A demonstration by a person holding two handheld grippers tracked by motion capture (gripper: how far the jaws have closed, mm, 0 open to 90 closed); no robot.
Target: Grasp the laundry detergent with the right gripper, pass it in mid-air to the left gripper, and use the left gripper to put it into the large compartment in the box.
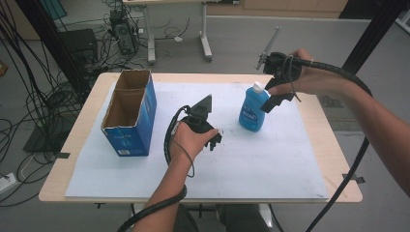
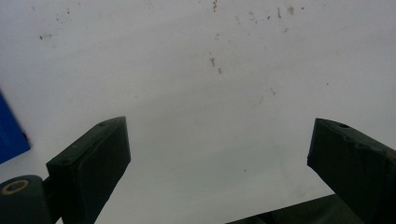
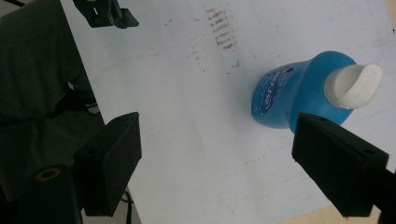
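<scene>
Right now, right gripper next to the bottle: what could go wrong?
1. The right gripper is open and empty, beside the bottle's cap, not around it. In the right gripper view the bottle sits by one jaw; closing from here could knock it over.
2. The bottle is tall, narrow and upright, so a sideways nudge may tip it.
3. The left gripper hangs open over the mat, and could cross the right's path.

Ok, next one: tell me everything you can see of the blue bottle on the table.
The blue bottle looks like glossy plastic, with a rounded body narrowing to a white cap that has a slanted spout. A label with white lettering, too small to read, runs down its front. It stands upright, cap on, on the white sheet right of the table's centre. The right gripper hovers close above it, jaws open; the bottle is not between them and nothing seems to grip it.
</scene>
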